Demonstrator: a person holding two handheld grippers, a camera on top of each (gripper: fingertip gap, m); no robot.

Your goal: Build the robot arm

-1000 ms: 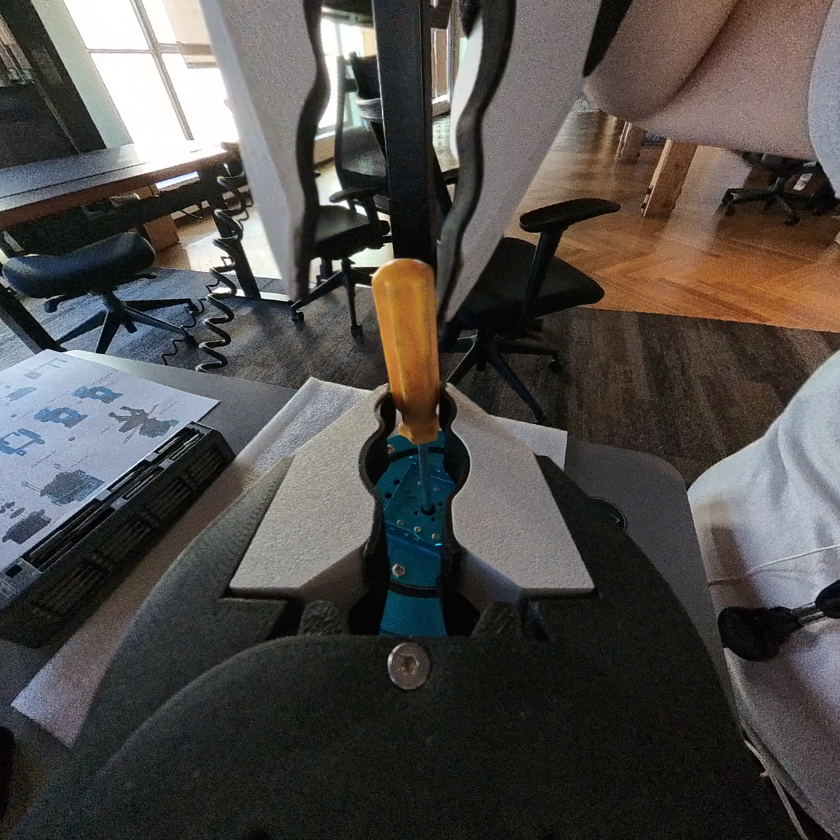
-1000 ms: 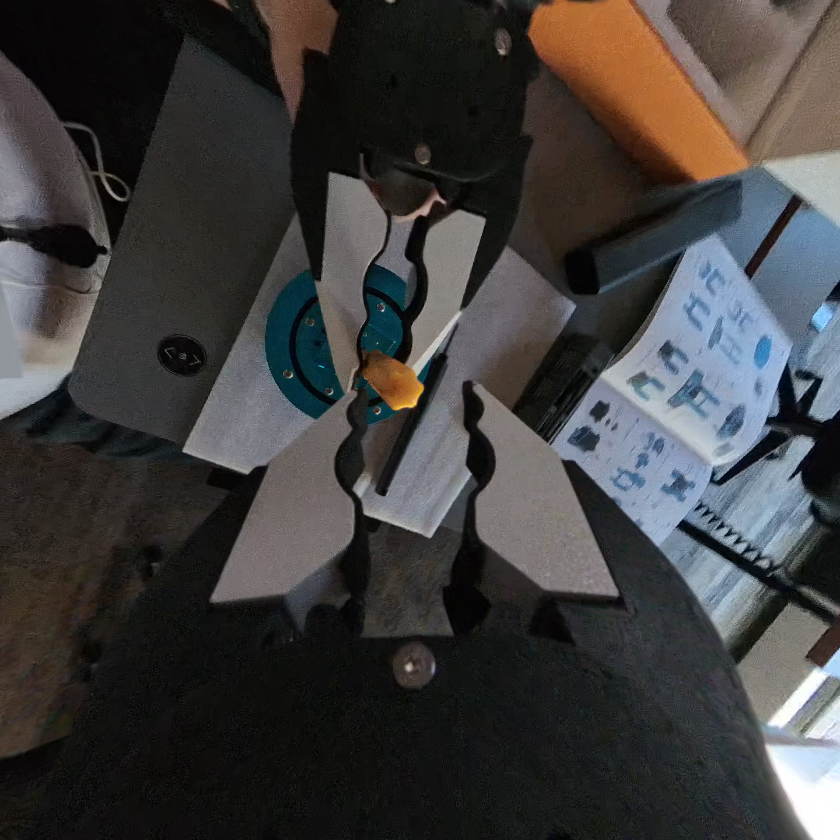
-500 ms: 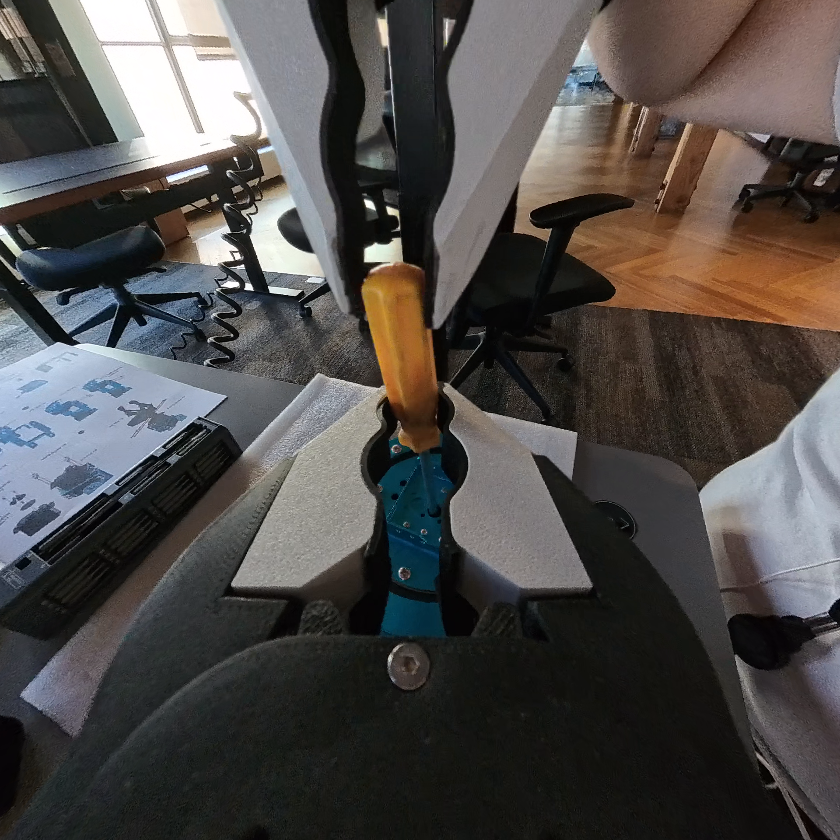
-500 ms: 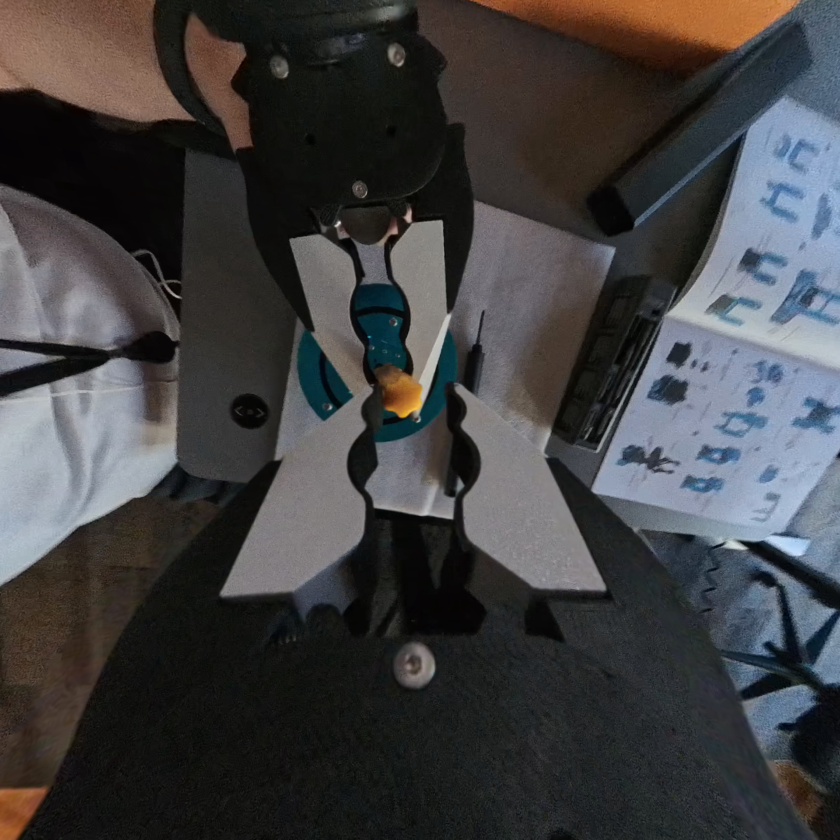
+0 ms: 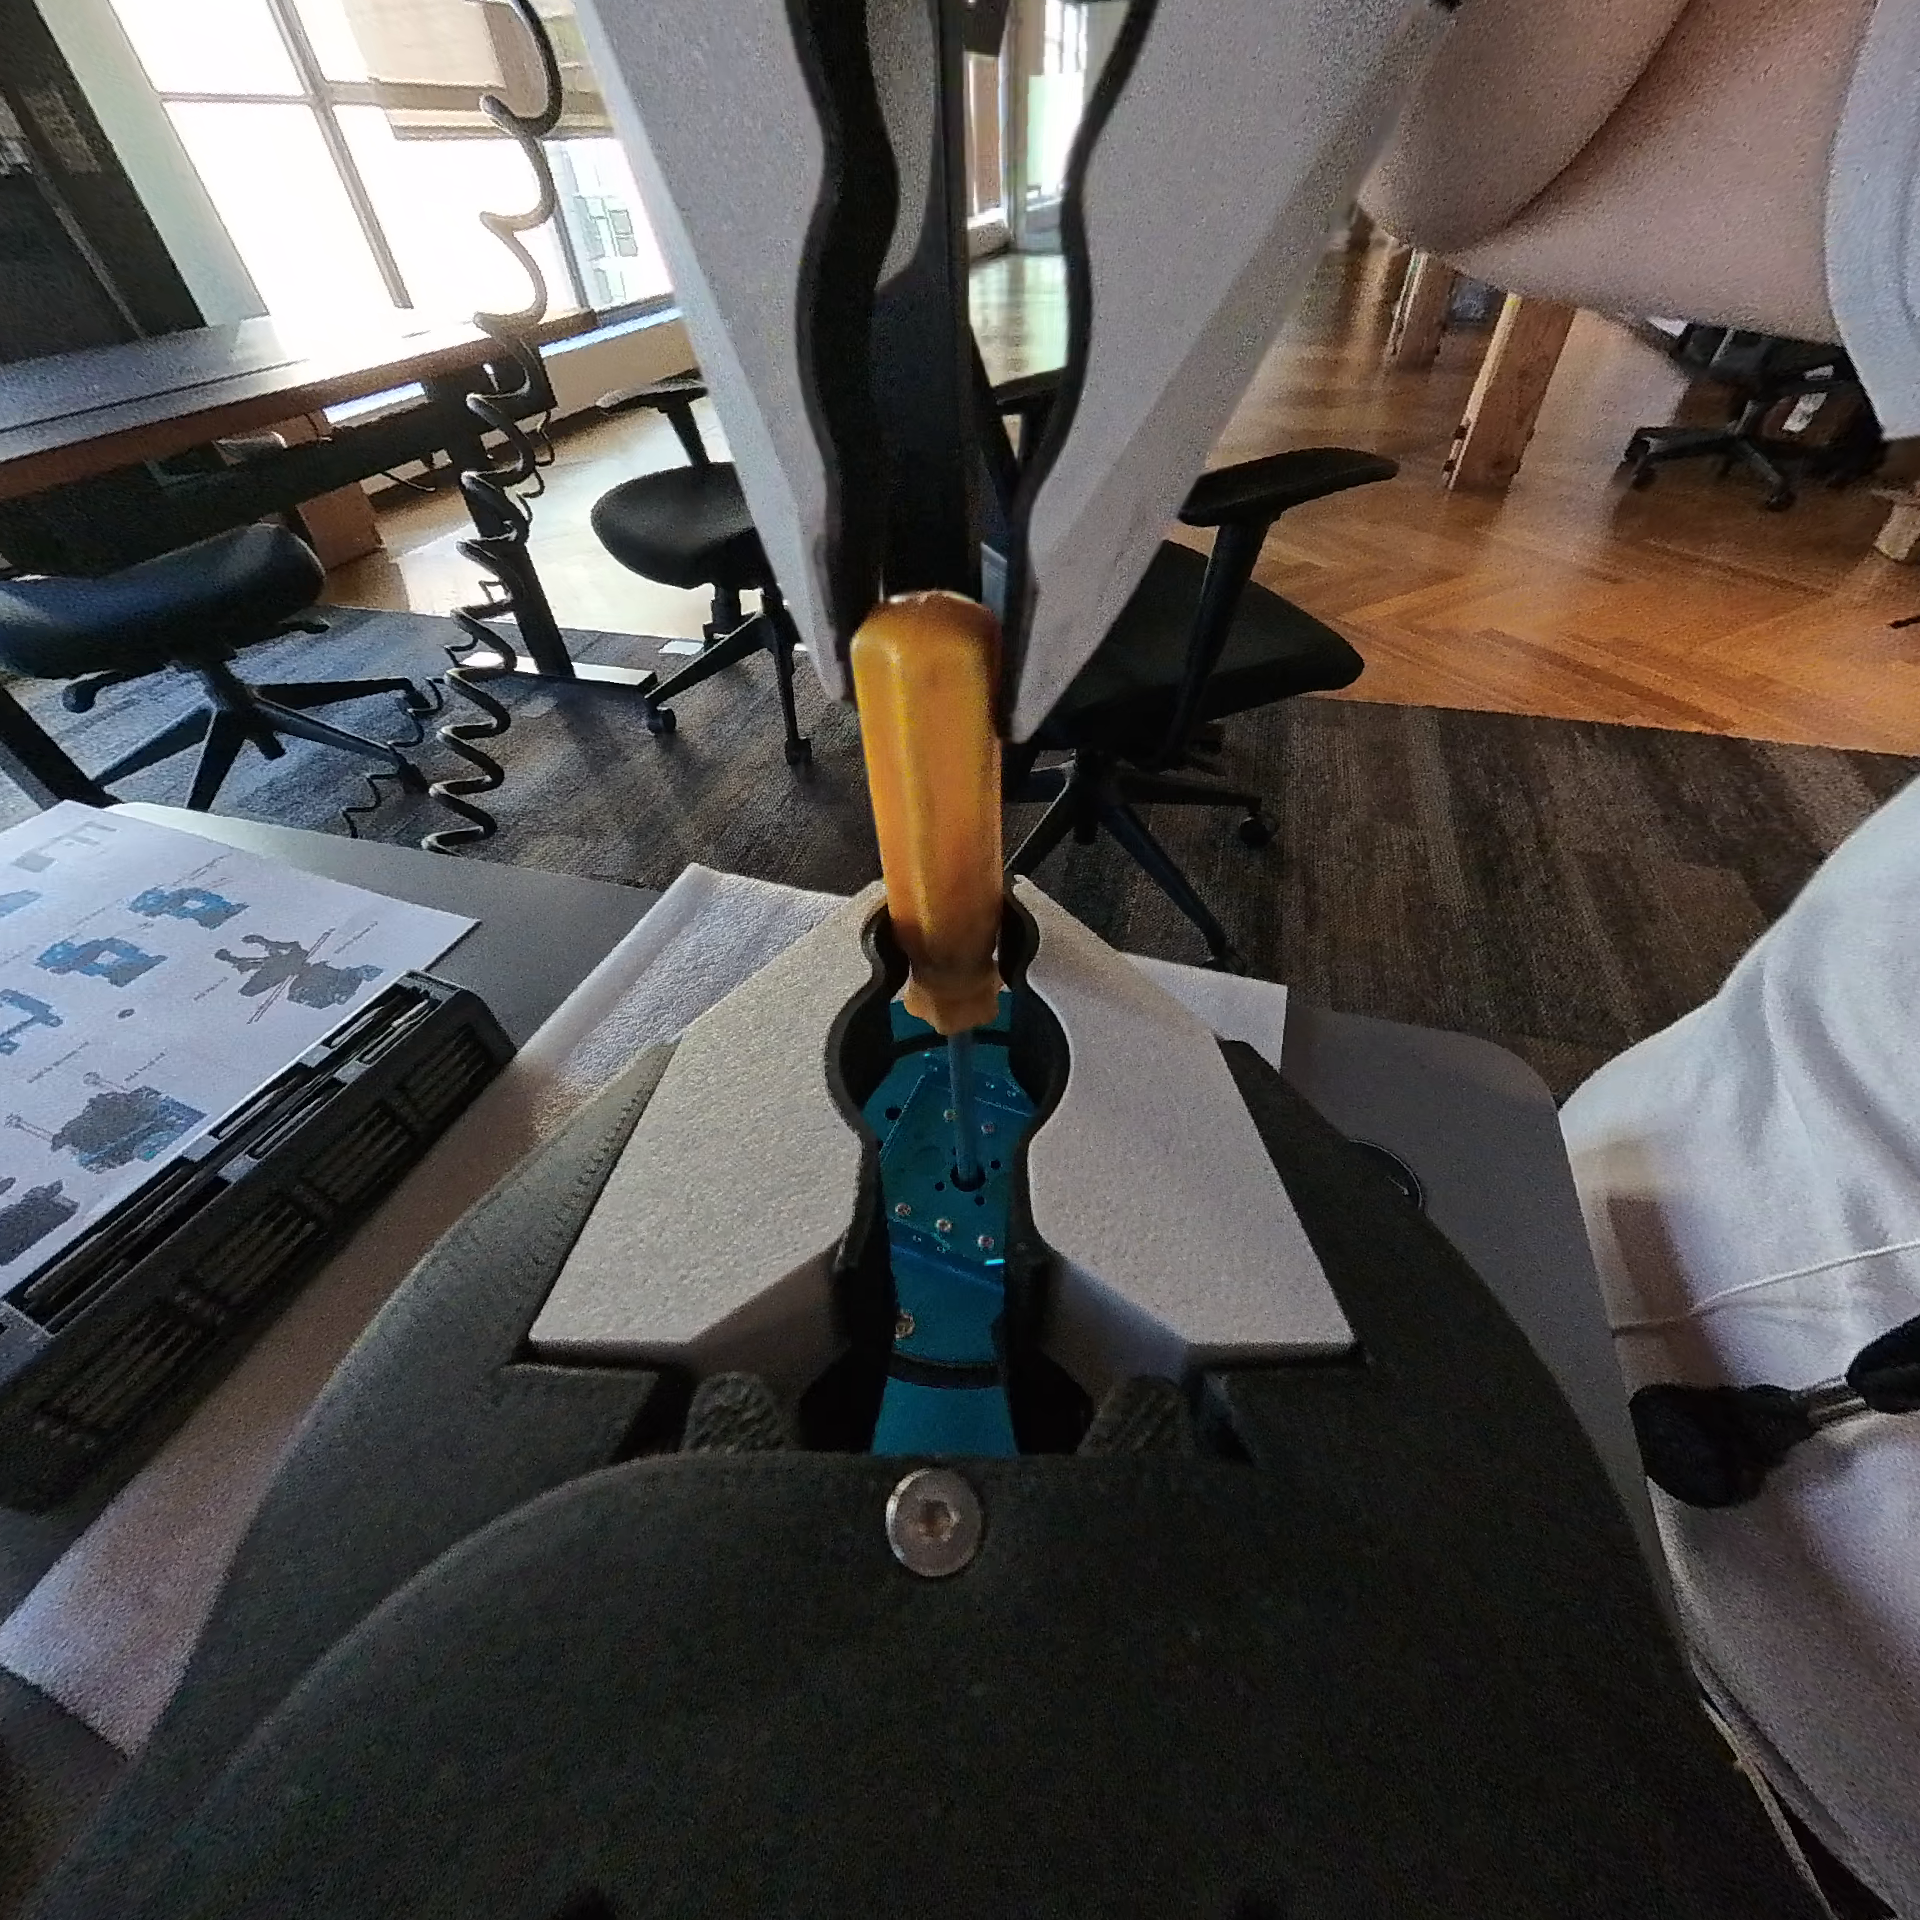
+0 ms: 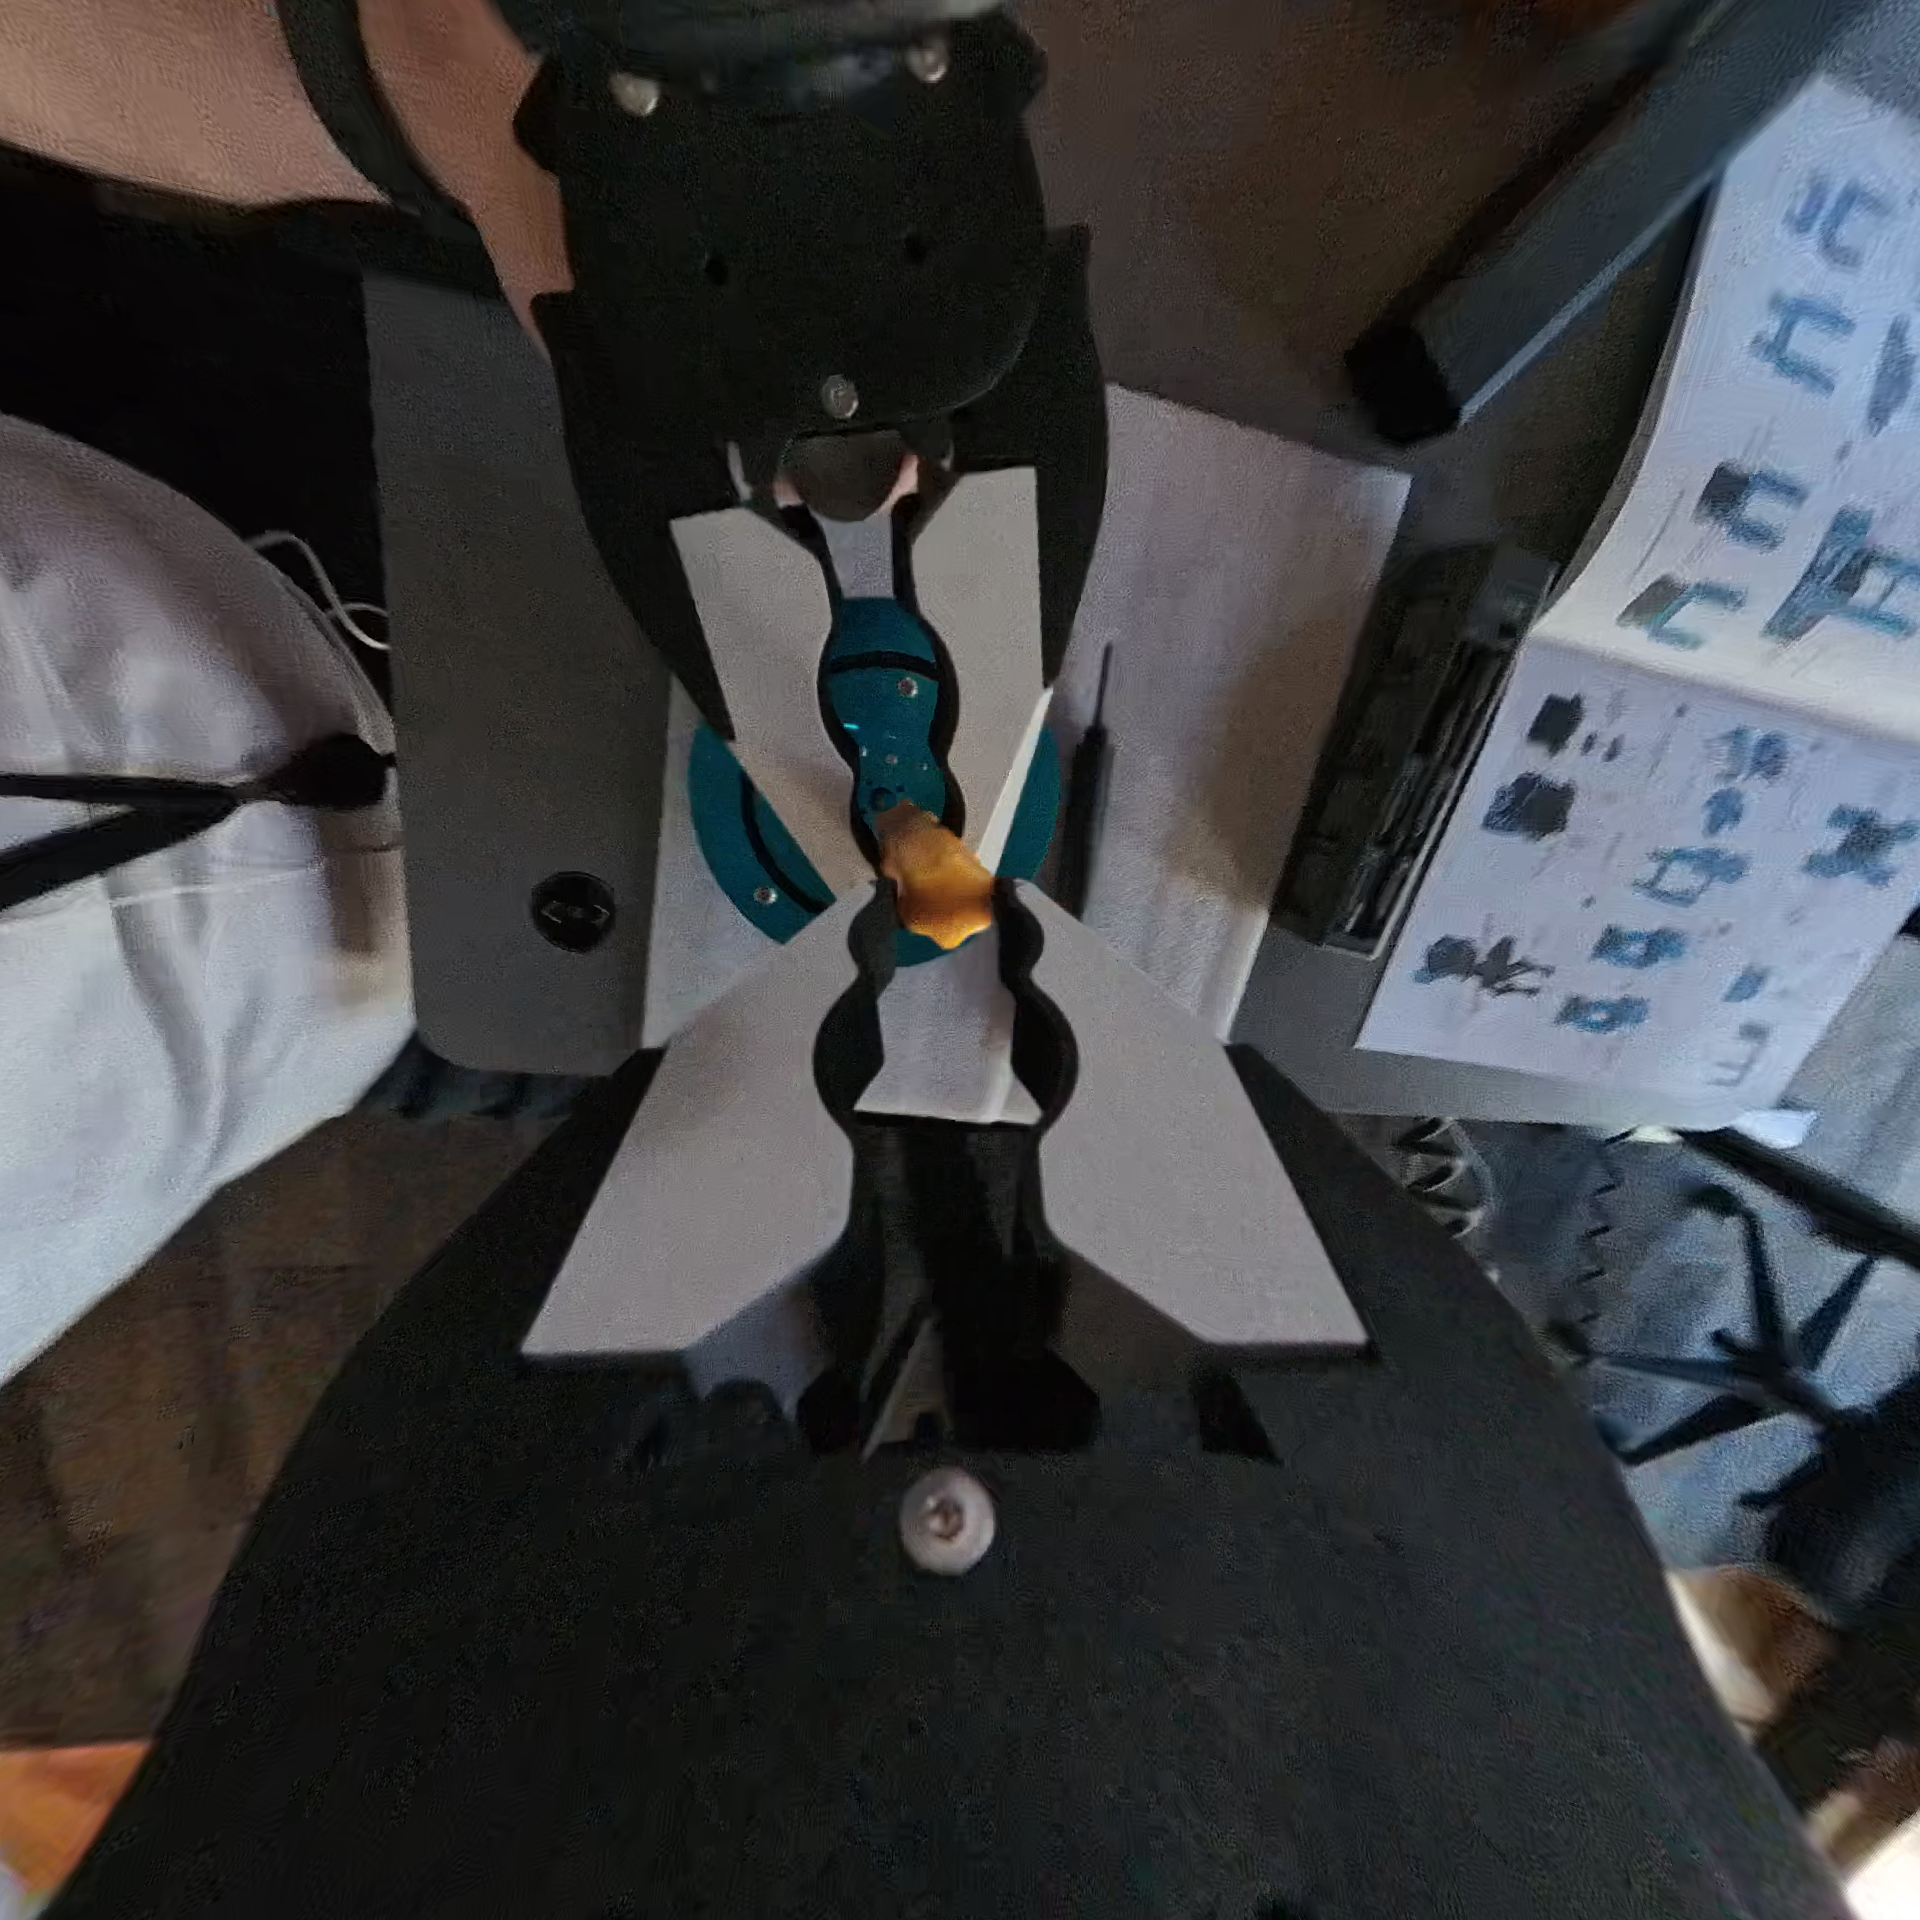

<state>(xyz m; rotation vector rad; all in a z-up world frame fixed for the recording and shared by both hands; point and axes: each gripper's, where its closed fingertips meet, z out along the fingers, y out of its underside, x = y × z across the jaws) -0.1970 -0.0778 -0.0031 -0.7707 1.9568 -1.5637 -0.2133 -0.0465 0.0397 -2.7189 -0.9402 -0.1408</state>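
A screwdriver (image 5: 930, 810) stands upright on a metal part (image 5: 940, 1174) lying on a cloth (image 6: 1226, 623) on the table (image 6: 499, 644). A parts tray (image 5: 239, 1164) and booklet (image 5: 156, 966) lie left of it.

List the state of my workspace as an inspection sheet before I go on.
Surface: grey table with white pad.
Job's things: orange-handled screwdriver upright, tip in blue part.
Clutter: black bit case, printed sheet, thin black tool on the pad.
Grippers: left gripper clamps the blue part; right gripper grips the handle's top.
Cables: coiled cable beyond the table.
Surroundings: office chairs, wooden floor.
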